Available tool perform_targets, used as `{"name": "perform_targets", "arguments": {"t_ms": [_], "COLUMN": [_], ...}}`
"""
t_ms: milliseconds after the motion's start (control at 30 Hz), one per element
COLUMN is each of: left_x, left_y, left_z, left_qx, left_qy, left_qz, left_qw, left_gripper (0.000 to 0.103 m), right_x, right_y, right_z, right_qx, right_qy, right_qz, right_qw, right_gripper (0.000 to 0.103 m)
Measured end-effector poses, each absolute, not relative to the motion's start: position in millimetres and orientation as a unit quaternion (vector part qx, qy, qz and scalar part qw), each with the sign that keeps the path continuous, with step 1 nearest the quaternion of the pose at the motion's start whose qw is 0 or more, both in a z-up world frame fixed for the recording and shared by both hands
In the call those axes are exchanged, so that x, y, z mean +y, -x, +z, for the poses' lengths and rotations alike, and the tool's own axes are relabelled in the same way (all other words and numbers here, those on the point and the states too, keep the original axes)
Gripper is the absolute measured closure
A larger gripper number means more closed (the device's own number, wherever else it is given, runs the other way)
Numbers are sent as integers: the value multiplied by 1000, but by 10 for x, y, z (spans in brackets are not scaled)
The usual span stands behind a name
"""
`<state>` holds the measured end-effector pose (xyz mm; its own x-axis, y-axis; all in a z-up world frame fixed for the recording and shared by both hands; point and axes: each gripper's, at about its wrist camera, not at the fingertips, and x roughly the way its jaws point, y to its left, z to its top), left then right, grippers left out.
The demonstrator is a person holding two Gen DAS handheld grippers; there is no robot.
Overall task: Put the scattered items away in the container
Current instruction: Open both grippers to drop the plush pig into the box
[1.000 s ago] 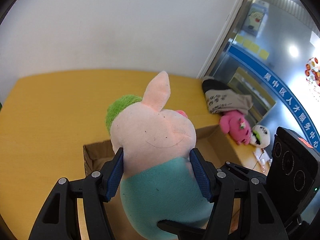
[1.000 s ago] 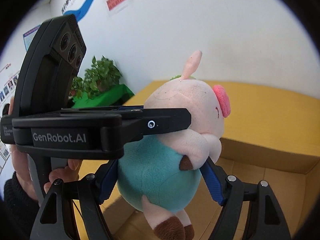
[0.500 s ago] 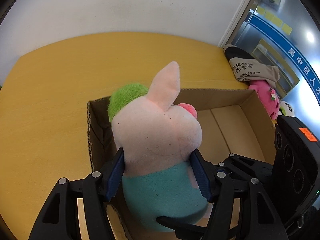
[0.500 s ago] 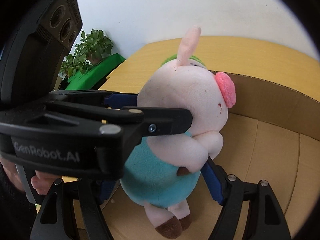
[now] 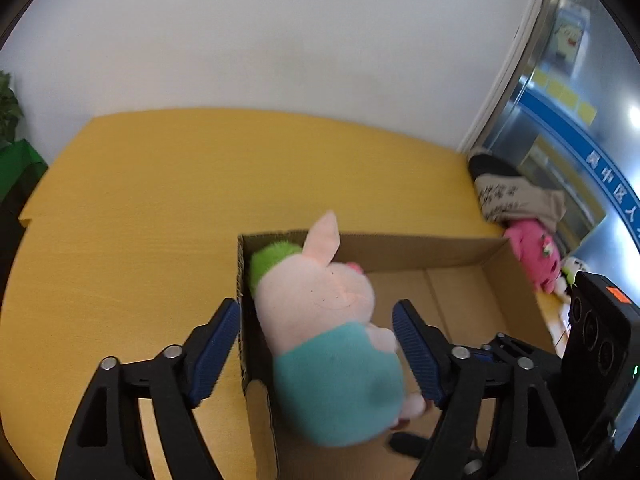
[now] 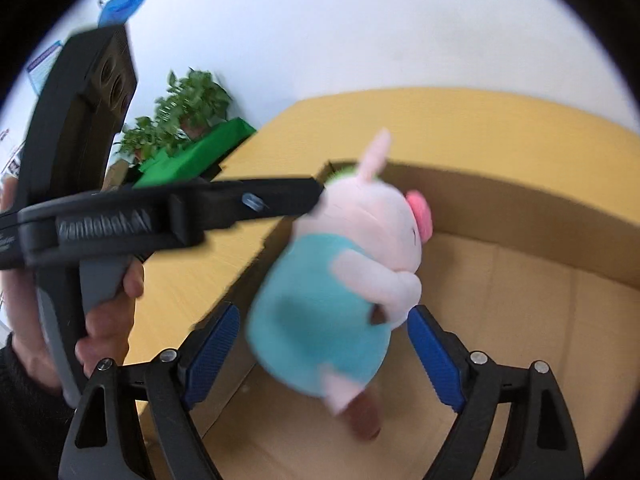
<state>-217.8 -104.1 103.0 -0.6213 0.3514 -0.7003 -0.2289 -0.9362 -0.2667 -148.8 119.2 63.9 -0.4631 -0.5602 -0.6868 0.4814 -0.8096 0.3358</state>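
Observation:
A plush pig (image 5: 320,312) with a pink head, a green tuft and a teal body hangs, blurred, inside the left end of an open cardboard box (image 5: 420,237). My left gripper (image 5: 316,354) straddles the box's left wall, and its jaws are opening. Both blue pads stand clear of the pig's sides. In the right wrist view the pig (image 6: 340,280) lies between the jaws of my right gripper (image 6: 324,358), which are also opening and stand off the teal body. The box (image 6: 520,208) lies below it. A hand (image 6: 108,320) grips the left gripper's handle.
The box sits on a yellow table (image 5: 160,200) against a white wall. A beige printed cloth (image 5: 516,196), a pink plush (image 5: 534,252) and a small white plush (image 5: 574,268) lie at the table's right end. A potted plant (image 6: 188,104) stands beyond the left edge.
Both grippers were shut on the pig and have now spread their jaws off it. The pig has dropped lower into the box and tilted; both views are motion-blurred.

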Motion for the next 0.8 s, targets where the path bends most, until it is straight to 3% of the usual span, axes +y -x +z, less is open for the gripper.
{"name": "perform_targets", "arguments": {"t_ms": [133,300,633,800], "left_x": [-1024,-846,-626,-565], "left_y": [1654,992,521,351], "left_z": [1191,827,139,58], "left_qx": [-43,2,-17,-15], "left_qy": [378,402,470,485], "left_qz": [908,896,867,861], "left_qw": [176,191,167,156], "left_gripper": [10,10,15,16], "right_x": [1797,2617,3665,3605], "right_y": [869,139,33,113], "right_z": [1095,1346,400,229], "right_qx": [-74,-72,-30,10], "right_qy": [-379,-354,-469,-465], "right_qz": [-863,-883,-870,-872], "right_qw": [325,299,148,152], "right_gripper": [16,16,16,22]}}
